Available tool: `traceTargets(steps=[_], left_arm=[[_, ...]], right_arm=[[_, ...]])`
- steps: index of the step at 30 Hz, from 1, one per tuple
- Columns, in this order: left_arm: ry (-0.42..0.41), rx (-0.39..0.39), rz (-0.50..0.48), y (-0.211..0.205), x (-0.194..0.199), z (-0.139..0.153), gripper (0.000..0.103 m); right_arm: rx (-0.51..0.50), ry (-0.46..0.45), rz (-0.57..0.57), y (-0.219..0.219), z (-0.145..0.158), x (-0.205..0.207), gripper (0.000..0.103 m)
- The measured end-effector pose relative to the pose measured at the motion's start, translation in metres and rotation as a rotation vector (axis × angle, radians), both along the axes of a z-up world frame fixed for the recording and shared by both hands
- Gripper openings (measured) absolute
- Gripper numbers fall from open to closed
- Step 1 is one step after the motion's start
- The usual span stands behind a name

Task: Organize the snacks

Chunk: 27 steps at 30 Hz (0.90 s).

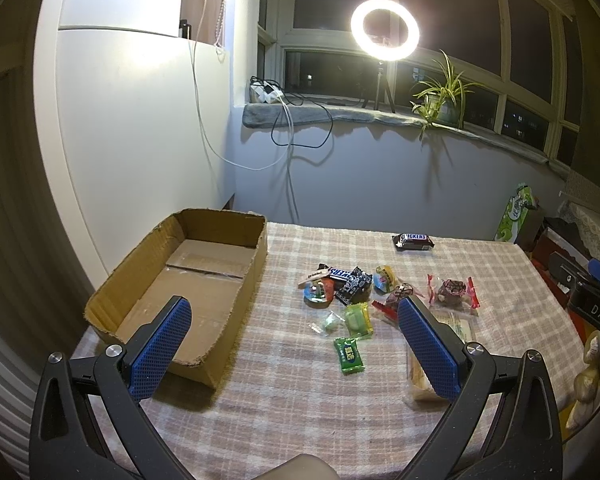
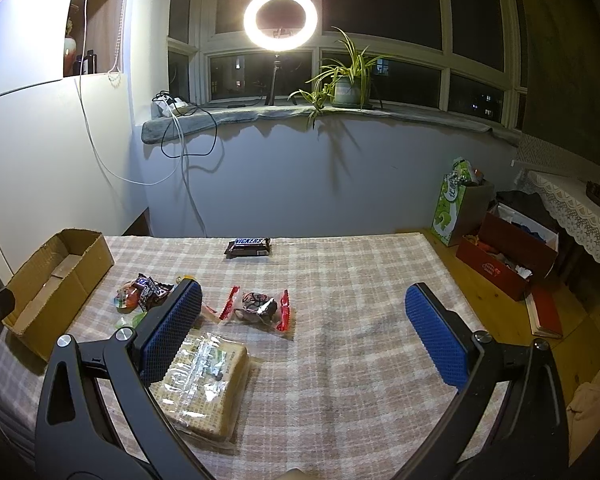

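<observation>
An empty cardboard box point(image 1: 228, 304) stands at the table's left; it also shows in the right wrist view point(image 2: 82, 272). A pile of small wrapped snacks point(image 1: 340, 284) lies mid-table, with a green candy point(image 1: 350, 355) nearer me and a red-ended packet point(image 2: 260, 308). A Snickers bar point(image 1: 414, 241) point(image 2: 248, 247) lies at the far edge. A wrapped cracker pack point(image 2: 204, 384) lies near the front. My left gripper point(image 1: 294, 312) is open and empty between box and pile. My right gripper point(image 2: 304, 300) is open and empty, its left finger over the cracker pack.
The table has a checked cloth point(image 2: 360, 340). A windowsill behind holds a ring light point(image 2: 281, 19), a potted plant point(image 2: 348, 88) and cables point(image 2: 180, 120). On the floor to the right stand a green bag point(image 2: 452, 208) and red boxes point(image 2: 508, 256).
</observation>
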<state>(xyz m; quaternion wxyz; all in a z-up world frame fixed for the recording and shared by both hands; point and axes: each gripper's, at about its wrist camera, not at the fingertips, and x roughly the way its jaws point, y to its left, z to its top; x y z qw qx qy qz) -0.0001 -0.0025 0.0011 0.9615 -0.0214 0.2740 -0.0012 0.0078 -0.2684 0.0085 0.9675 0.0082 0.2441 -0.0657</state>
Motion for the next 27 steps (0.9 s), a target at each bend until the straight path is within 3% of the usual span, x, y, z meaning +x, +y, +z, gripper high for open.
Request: traceTargets(steps=[27], left_arm=[[0.004,0.0,-0.026,-0.0038,-0.0013,0.0007,0.102]], right_arm=[[0.002,0.004,0.0,0.0032,-0.001,0.0,0.103]])
